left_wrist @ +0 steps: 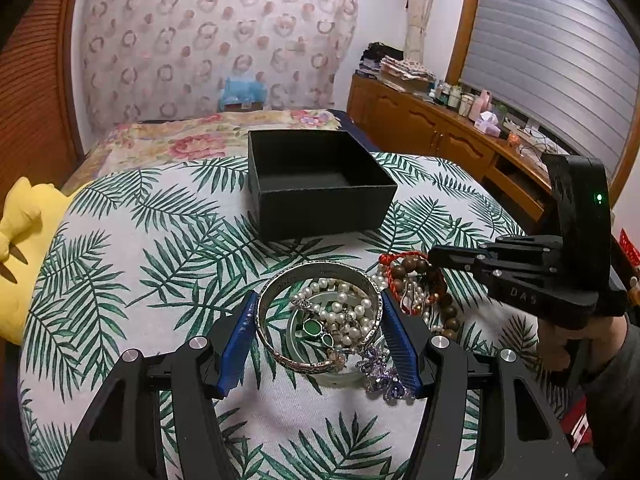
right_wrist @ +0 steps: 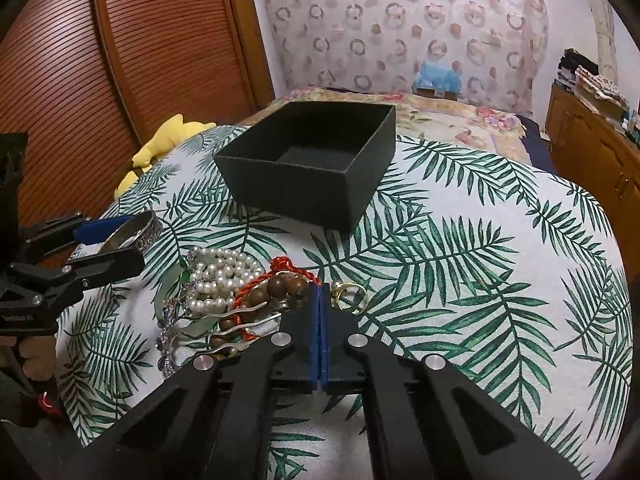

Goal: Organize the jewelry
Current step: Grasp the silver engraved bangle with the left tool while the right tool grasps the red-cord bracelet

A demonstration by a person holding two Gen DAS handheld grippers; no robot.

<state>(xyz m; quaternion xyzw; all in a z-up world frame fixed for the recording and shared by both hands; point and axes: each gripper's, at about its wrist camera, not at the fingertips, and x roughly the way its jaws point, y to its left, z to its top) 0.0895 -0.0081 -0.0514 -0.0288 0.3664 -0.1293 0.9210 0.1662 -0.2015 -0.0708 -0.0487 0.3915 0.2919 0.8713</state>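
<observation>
A pile of jewelry lies on the palm-leaf cloth [left_wrist: 120, 280]: a silver bangle [left_wrist: 276, 344], a pearl string [left_wrist: 352, 312], a green pendant [left_wrist: 310, 326], a purple crystal piece [left_wrist: 384, 376], wooden beads [left_wrist: 404, 276] with red cord, and a gold ring [right_wrist: 352, 294]. My left gripper [left_wrist: 318, 332] has its blue pads on both sides of the bangle, gripping it; it also shows in the right wrist view [right_wrist: 110, 240]. My right gripper [right_wrist: 320, 296] is shut and empty beside the wooden beads [right_wrist: 280, 286]. An open, empty black box [left_wrist: 320, 184] stands behind the pile.
A yellow plush toy [left_wrist: 20, 232] lies at the cloth's left edge. A wooden dresser [left_wrist: 440, 136] with bottles stands at the right, a wooden slatted door [right_wrist: 120, 60] at the left. The floral bedspread [left_wrist: 200, 136] extends behind the box.
</observation>
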